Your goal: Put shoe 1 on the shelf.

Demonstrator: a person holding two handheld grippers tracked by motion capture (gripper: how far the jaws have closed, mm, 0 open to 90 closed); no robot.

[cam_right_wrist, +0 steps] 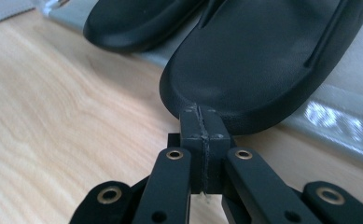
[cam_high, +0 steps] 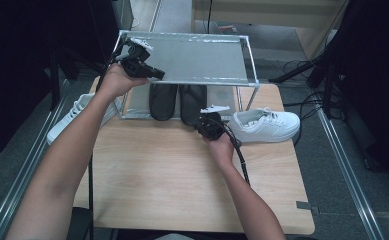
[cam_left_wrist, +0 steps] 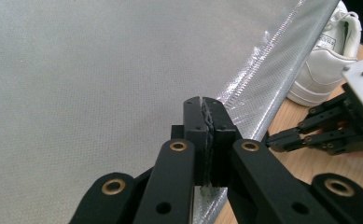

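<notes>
The right-hand black slipper [cam_right_wrist: 263, 60] lies on the lower shelf of the rack [cam_high: 249, 55], its toe end hanging past the shelf's front edge over the desk [cam_high: 182, 170]. The right tongs [cam_high: 207, 126] sit at that toe end, jaws together with nothing between them; in the right gripper view their tips are at the slipper's rim, contact not certain. The second black slipper [cam_high: 163, 100] lies just beside the first on the same shelf, further in. The left tongs [cam_left_wrist: 202, 135] are over the top shelf near its left front corner, jaws also together and empty. One white shoe [cam_high: 264, 125] stands on the desk right of the rack; another white shoe [cam_high: 74, 112] lies off the left edge. Judgement: slippers are racked, though the right one wants seating deeper; both white shoes remain unshelved, top shelf bare
</notes>
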